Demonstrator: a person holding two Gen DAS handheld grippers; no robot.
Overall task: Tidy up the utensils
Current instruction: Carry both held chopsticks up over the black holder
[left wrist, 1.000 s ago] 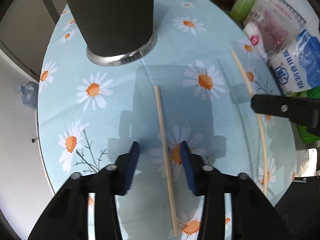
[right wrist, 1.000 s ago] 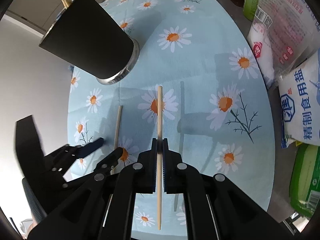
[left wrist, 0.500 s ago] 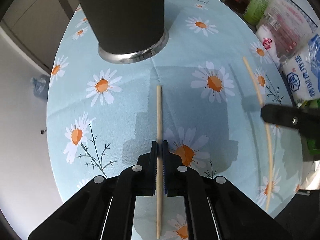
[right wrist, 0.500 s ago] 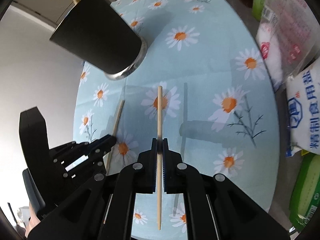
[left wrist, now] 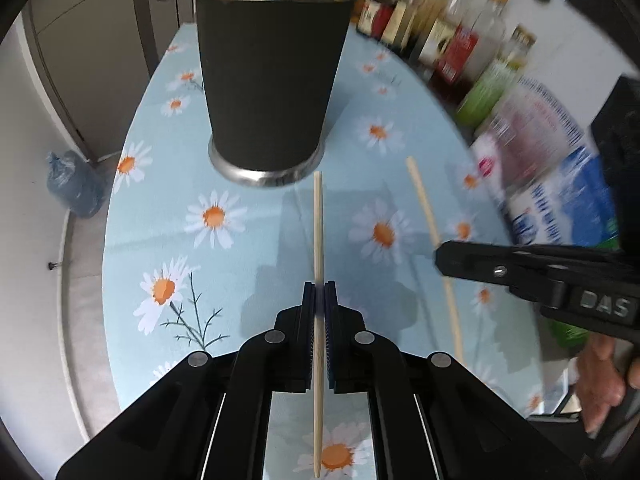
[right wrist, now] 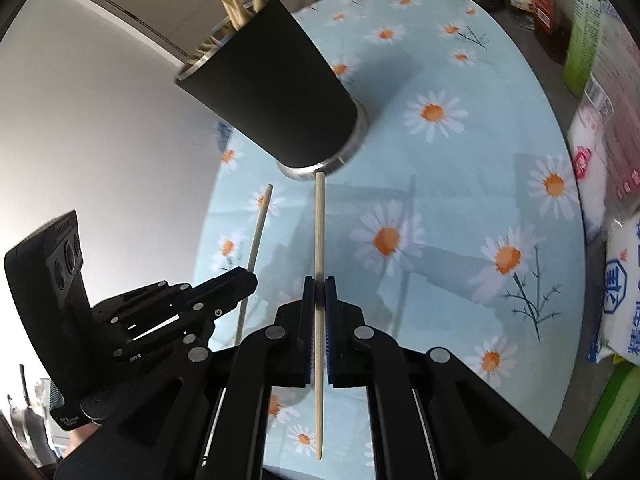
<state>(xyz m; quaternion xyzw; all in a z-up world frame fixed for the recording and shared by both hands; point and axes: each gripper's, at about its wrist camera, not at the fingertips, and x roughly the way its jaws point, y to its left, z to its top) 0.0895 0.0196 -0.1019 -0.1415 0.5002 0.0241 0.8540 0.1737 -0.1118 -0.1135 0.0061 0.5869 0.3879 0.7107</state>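
Each gripper holds one pale wooden chopstick over the daisy-print tablecloth (left wrist: 248, 280). My left gripper (left wrist: 319, 294) is shut on a chopstick (left wrist: 318, 220) whose far end points at the base of the black utensil holder (left wrist: 268, 80). The holder stands upright with several chopsticks in it. My right gripper (right wrist: 319, 290) is shut on the second chopstick (right wrist: 319, 220), which also points at the holder (right wrist: 272, 96). Each view catches the other gripper from the side: the right gripper (left wrist: 440, 258) with its chopstick (left wrist: 424, 200), the left gripper (right wrist: 248, 280) with its chopstick (right wrist: 260, 220).
Sauce bottles (left wrist: 452, 40) line the table's back right. Bags of salt and other packets (left wrist: 560, 200) crowd the right edge. A blue plastic bag (left wrist: 76, 184) lies on the floor past the table's left edge. A hand (left wrist: 600, 380) grips the right tool's handle.
My left gripper has shut on the chopstick that lay between its fingers and lifted it. Both views have tipped up, so the holder's rim shows. The right gripper has kept its grip.
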